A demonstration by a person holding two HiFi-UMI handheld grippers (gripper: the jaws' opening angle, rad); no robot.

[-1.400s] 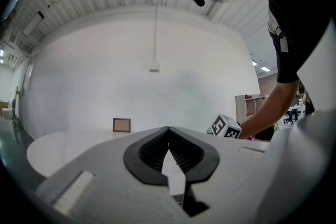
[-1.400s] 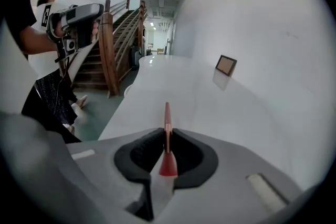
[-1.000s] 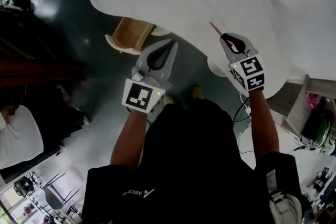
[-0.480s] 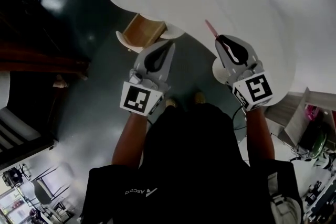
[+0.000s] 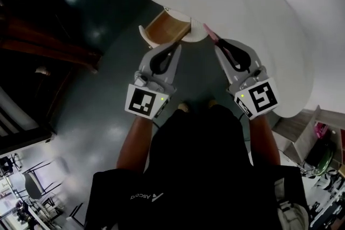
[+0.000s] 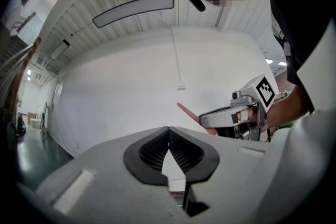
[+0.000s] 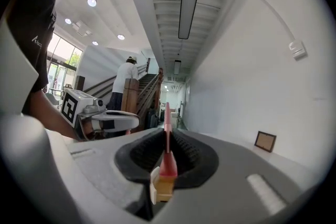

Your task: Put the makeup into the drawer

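1. Arm pose. In the head view, both of my forearms reach forward from the black-shirted torso at the bottom of the frame. The two grippers sit side by side at centre frame, near each other but apart, with their tips pointing towards the top of the frame and angled slightly towards each other. Each marker cube faces the camera.

2. Left gripper (image 5: pixel 175 47). In the left gripper view, its ribbed pads (image 6: pixel 181 150) meet at the tips. A narrow wedge of background shows below the meeting point, and nothing is held between them.

3. Right gripper (image 5: pixel 218 43). In the right gripper view, the jaws are closed on the makeup (image 7: pixel 167 157), a thin pink stick with a tan end. The stick stands upright between the pads, and its pink tip projects past the jaw tips.

4. Location of the task item. In the head view, the makeup (image 5: pixel 209 32) projects from the right gripper towards the upper centre of the frame. Its tip is next to the right corner of the drawer (image 5: pixel 164 27). I cannot tell whether it touches the drawer.

5. Drawer. It is wooden and stands open under the edge of the white table (image 5: pixel 253 19). It is just above the left gripper's tips in the frame.

6. Cross-check. The left gripper view shows the right gripper (image 6: pixel 206 118) at centre right with the pink stick protruding from it.
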